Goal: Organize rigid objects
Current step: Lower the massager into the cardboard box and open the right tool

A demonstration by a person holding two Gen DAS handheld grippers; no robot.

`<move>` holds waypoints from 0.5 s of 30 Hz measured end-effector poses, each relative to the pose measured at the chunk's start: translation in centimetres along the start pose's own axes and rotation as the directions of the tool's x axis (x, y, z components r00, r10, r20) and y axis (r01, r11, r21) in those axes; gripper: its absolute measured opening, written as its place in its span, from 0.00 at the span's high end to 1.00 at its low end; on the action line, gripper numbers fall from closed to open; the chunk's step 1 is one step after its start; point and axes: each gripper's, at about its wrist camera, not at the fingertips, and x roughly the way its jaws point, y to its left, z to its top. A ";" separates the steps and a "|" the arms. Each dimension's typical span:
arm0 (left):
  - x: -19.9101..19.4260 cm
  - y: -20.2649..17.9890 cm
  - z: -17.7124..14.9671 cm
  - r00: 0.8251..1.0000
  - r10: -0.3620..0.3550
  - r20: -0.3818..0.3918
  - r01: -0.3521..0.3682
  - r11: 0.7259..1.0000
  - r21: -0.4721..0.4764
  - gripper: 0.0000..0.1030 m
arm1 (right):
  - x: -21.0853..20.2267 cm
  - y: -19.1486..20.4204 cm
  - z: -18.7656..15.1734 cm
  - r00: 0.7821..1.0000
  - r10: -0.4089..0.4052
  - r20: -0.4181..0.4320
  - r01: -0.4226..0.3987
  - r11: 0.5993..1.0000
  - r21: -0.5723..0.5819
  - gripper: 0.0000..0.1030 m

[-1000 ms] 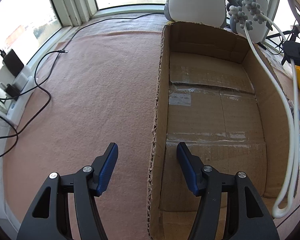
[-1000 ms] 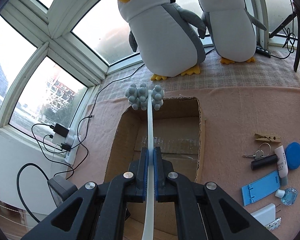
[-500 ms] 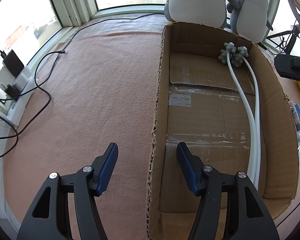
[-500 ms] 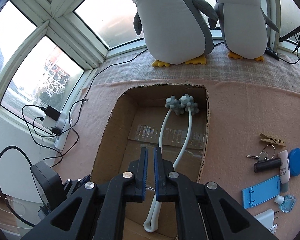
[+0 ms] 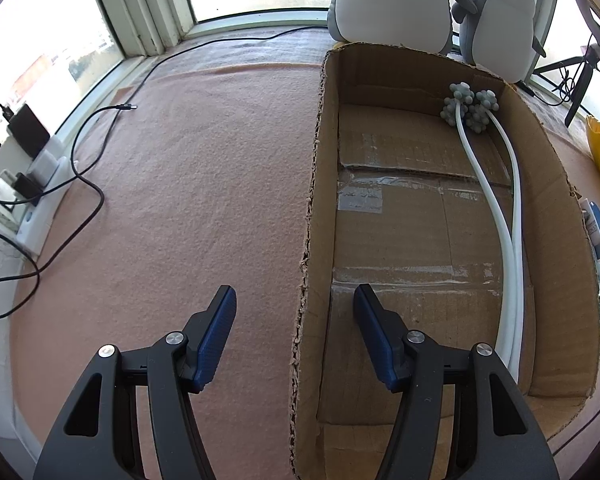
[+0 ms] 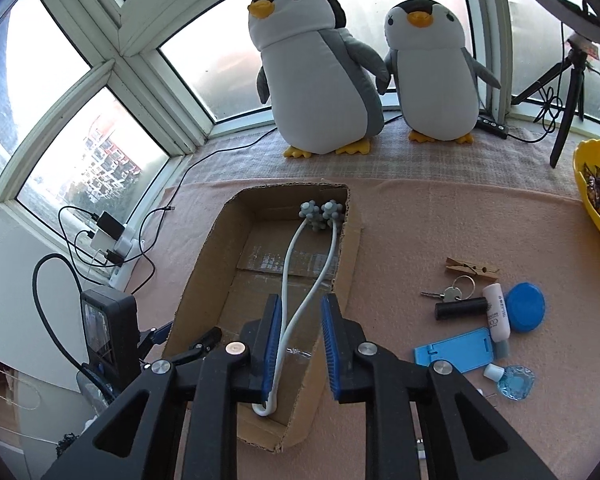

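A white looped massager with grey knobbly balls lies along the right side of the open cardboard box on the pink cloth. My right gripper hovers above the box's near end. Its blue-padded jaws are opening, nothing is pressed between them, and the massager shows through the gap, down on the box floor. My left gripper stands open astride the box's left wall without touching it.
To the right of the box lie a clothespin, keys, a black cylinder, a tube, a blue lid and a blue stand. Two plush penguins stand behind, a yellow bowl far right, cables left.
The right gripper let go of the massager, which now lies in the box. That gripper drew back and its jaws spread wider. The left gripper kept still.
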 end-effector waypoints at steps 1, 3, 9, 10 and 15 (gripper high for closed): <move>0.0 -0.1 0.0 1.000 0.004 0.001 -0.004 1.000 0.007 0.41 | -0.8 -0.6 -0.2 1.000 -0.010 0.013 0.010 1.000 0.006 0.82; -0.1 -0.2 0.0 1.000 0.009 0.002 -0.009 1.000 0.024 0.41 | -2.6 -2.0 -0.7 0.999 -0.033 0.032 0.033 0.999 0.015 0.82; -0.2 -0.5 0.0 1.000 0.028 0.000 -0.028 0.998 0.056 0.41 | -8.3 -5.9 -2.2 0.990 -0.100 0.101 0.099 0.995 0.017 0.82; -0.3 -0.6 -0.1 0.999 0.032 0.000 -0.032 0.998 0.059 0.41 | -9.3 -6.5 -2.5 0.986 -0.119 0.114 0.118 0.993 0.015 0.81; -0.4 -0.5 -0.2 1.000 0.026 -0.005 -0.026 0.997 0.076 0.41 | -14.4 -9.0 -3.9 0.968 -0.197 0.159 0.191 0.980 0.049 0.75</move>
